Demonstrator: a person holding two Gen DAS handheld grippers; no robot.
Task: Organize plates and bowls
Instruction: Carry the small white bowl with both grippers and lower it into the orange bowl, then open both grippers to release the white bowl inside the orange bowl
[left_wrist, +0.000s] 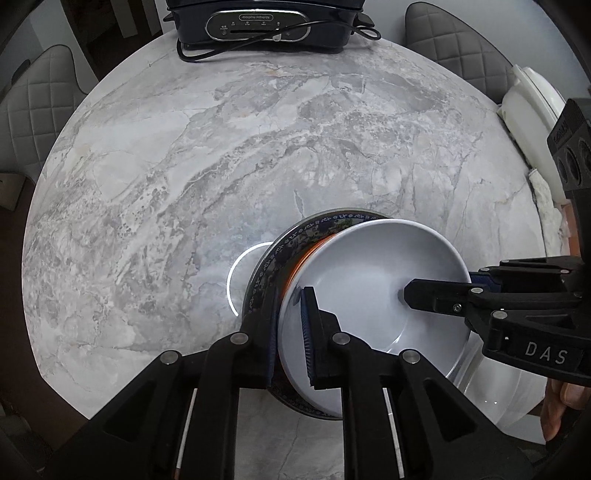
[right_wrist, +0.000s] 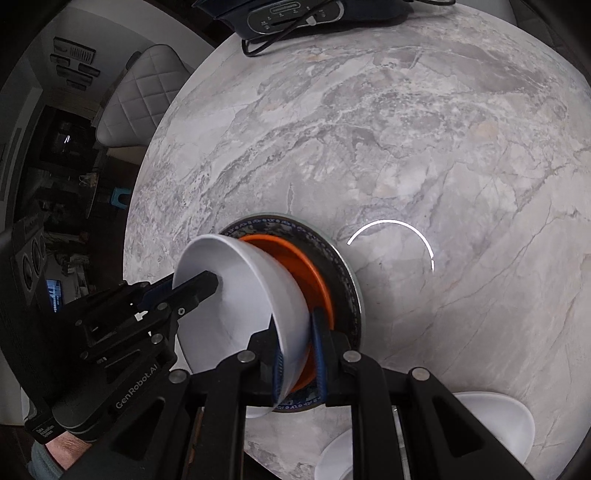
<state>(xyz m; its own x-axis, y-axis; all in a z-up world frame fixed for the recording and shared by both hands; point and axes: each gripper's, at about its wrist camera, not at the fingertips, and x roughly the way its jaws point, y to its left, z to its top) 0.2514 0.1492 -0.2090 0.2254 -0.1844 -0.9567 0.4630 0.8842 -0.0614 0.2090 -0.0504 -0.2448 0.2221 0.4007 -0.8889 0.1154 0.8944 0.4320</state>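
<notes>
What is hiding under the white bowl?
Under the white bowl sits an orange bowl, nested in a blue-patterned plate. Only the orange bowl's rim shows; its inside is covered. Both grippers clamp the stack's edges.

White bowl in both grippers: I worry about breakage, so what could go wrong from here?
1. The round white ceramic bowl is steeply tilted and pinched only at its rim by the left gripper and right gripper, so it could slip.
2. The orange dish and blue-patterned plate behind it may slide onto the marble table.
</notes>
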